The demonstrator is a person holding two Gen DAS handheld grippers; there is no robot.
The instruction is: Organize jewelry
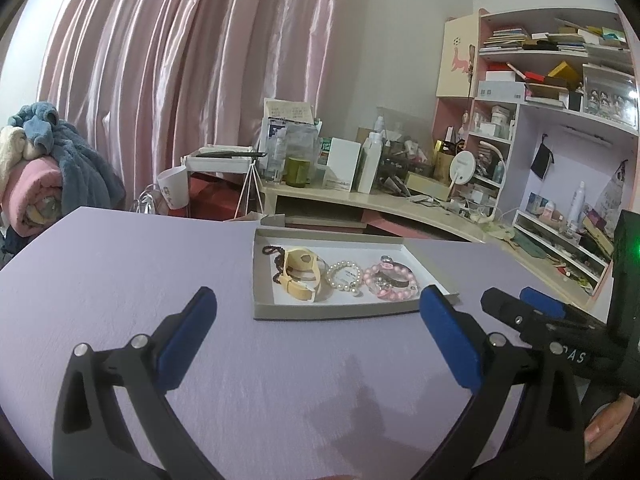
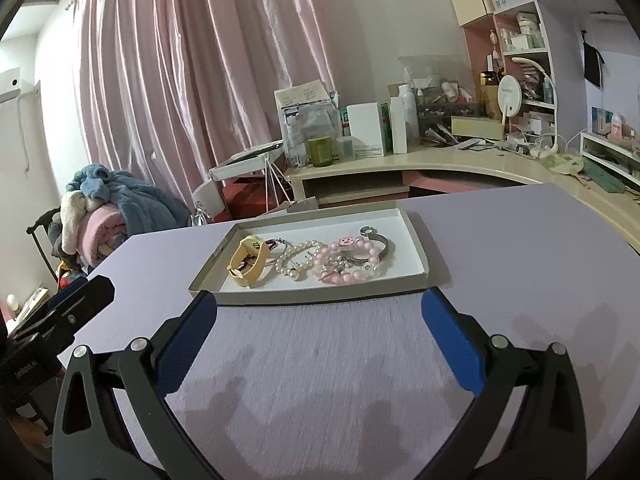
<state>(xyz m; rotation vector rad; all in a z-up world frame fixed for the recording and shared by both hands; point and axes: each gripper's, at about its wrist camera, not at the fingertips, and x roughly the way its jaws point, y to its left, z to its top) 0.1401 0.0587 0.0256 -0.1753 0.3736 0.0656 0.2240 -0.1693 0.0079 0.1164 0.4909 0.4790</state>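
Both grippers hover above the lilac table (image 2: 520,240) with their blue-padded fingers spread wide and nothing between them: the left gripper (image 1: 318,312) and the right gripper (image 2: 319,312) each face the shallow cardboard tray (image 2: 420,276) from its near side, well short of the jewelry. All the pieces sit inside that tray: a yellow watch (image 2: 248,260) at the left, a pearl bracelet (image 2: 298,258) in the middle, and a pink bead bracelet (image 2: 352,260) at the right, with a metal bangle (image 2: 380,244) tucked against the pink beads. The main risk, as I judge it, is snagging: the pearl and pink strands touch or overlap, so closing on one could drag its neighbour out with it. The tray looks light, so a finger catching its low wall might slide or tip it toward the table's far edge. Thin beads could also slip from broad pads. A dark cord (image 1: 276,264) behind the watch shows only partly, and in the right wrist view it is nearly hidden by the strap. Small charms among the pink beads are too blurred to identify, and no destination for the pieces is visible.
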